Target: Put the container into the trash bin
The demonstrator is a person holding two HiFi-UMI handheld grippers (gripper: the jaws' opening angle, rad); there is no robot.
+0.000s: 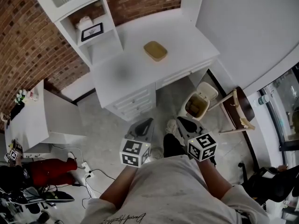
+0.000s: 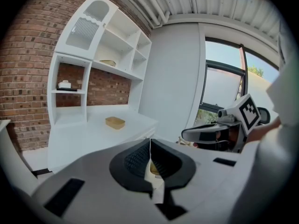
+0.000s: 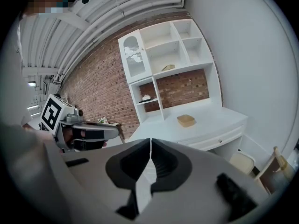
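- Left gripper (image 1: 144,124): held low before the torso, on the near side of the white desk (image 1: 135,55), nose aimed toward the desk. Jaws closed tip to tip, nothing between them (image 2: 150,142). Marker cube faces up.
- Right gripper (image 1: 181,122): level with the left, just beside it, also pointing at the desk. Jaws pressed together, empty (image 3: 150,142).
- Left forearm (image 1: 117,190) and right forearm (image 1: 214,175): bare, bent at the elbow, angled toward the desk.

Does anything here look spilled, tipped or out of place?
Nothing stands out. The container sits flat on the desk, the trash bin stands upright beside the desk, lid open, and the left gripper and right gripper are shut and empty.
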